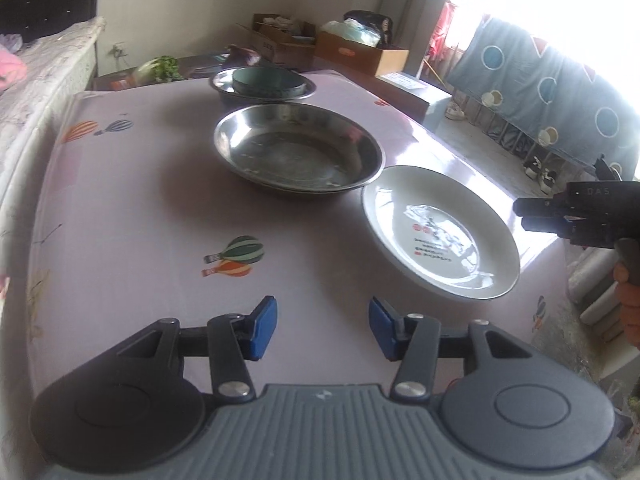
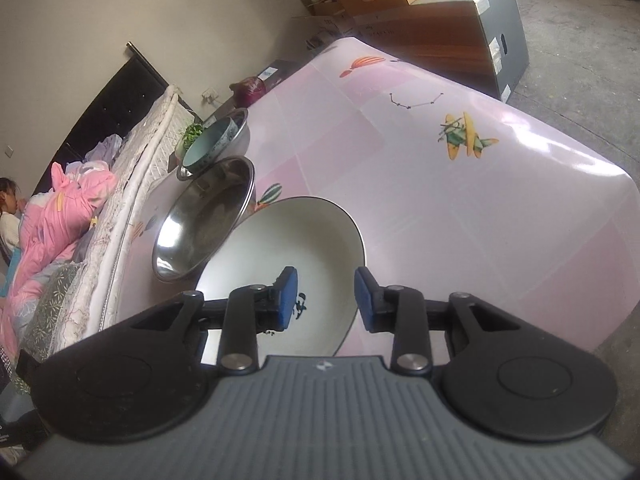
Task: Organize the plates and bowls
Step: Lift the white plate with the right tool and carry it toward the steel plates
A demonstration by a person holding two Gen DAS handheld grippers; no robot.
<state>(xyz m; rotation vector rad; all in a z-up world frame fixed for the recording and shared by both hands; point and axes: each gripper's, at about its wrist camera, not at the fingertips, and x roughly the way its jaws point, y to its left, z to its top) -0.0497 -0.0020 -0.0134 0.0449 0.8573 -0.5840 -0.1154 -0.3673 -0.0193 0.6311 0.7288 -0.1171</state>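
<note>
Worktop (image 1: 132, 208) under pink cloth printed with balloons and a plane. Bed (image 2: 120, 184) alongside, pink quilt (image 2: 52, 216) heaped on it. Cardboard boxes (image 1: 360, 54), red cabbage (image 2: 250, 90), blue curtain (image 1: 540, 92), shoes (image 1: 540, 172) on floor.
</note>
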